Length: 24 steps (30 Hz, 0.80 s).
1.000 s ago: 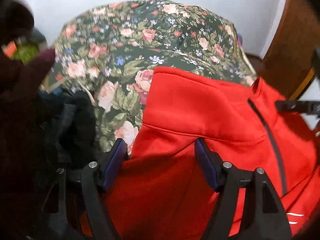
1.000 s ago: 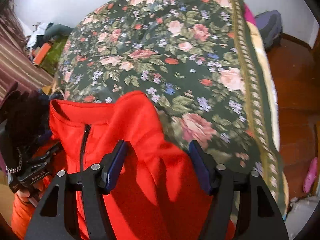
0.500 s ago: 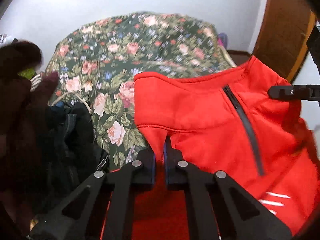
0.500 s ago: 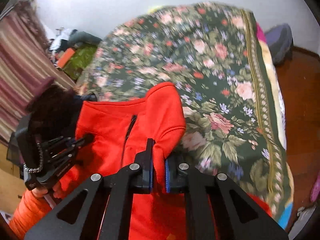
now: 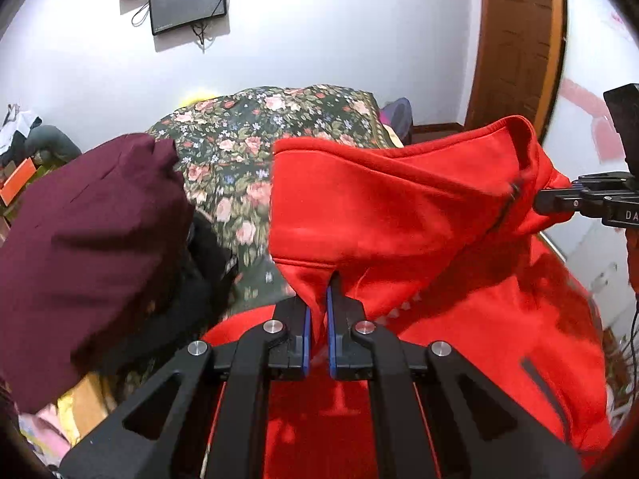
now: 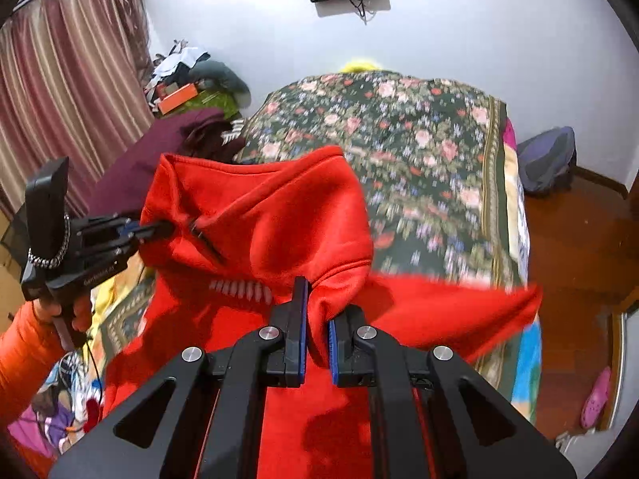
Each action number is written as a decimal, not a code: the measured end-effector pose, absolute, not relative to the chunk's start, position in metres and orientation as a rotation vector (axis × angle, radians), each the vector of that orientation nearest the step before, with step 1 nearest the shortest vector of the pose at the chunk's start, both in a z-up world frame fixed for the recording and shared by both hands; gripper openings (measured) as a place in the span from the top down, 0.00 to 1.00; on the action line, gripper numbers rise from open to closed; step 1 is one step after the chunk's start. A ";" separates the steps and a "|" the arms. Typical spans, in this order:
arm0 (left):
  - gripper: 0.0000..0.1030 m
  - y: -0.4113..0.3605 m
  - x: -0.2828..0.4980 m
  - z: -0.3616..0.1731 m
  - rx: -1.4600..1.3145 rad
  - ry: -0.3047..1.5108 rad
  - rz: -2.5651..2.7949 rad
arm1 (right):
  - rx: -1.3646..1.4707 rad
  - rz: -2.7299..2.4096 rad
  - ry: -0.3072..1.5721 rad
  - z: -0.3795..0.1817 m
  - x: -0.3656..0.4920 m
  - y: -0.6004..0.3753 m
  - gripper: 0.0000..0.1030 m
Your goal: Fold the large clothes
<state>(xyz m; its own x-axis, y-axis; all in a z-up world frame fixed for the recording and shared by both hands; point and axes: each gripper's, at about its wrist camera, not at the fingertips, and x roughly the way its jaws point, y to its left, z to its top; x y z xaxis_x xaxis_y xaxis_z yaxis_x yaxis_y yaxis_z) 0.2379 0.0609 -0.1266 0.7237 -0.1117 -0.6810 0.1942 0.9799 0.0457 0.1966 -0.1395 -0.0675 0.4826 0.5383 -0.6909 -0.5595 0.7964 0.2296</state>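
Note:
A red zip-neck jacket (image 5: 399, 215) hangs in the air above the bed with the floral cover (image 5: 255, 139). My left gripper (image 5: 316, 319) is shut on its left shoulder seam below the collar. My right gripper (image 6: 317, 319) is shut on its right shoulder, and the jacket (image 6: 263, 223) spreads between the two. The right gripper also shows at the right edge of the left wrist view (image 5: 559, 201), the left gripper at the left of the right wrist view (image 6: 155, 229). The jacket's lower part drapes below, out of sight.
A dark maroon garment (image 5: 88, 247) lies on the bed's left side with black clothes (image 5: 203, 275) beside it. A wooden door (image 5: 519, 48) stands at the right, curtains (image 6: 68, 92) at the left. Wooden floor (image 6: 575, 239) lies right of the bed, with a dark bag (image 6: 547, 163).
Both grippers closed on the jacket's shoulders, then lifted it off the bed. The jacket now hangs raised and both views tilt up toward the wall.

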 end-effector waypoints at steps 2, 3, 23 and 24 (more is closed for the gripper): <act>0.95 0.060 0.221 -0.137 0.133 0.755 -0.168 | -0.035 0.663 0.846 -0.080 0.179 -0.141 0.93; 0.95 0.061 0.213 -0.143 0.131 0.767 -0.170 | -0.032 0.660 0.860 -0.087 0.170 -0.142 0.93; 0.59 0.097 0.164 -0.186 0.097 0.916 -0.047 | 0.034 0.568 0.826 -0.079 0.151 -0.172 0.92; 0.49 0.105 0.172 -0.176 0.089 0.885 -0.011 | 0.040 0.567 0.817 -0.073 0.159 -0.168 0.90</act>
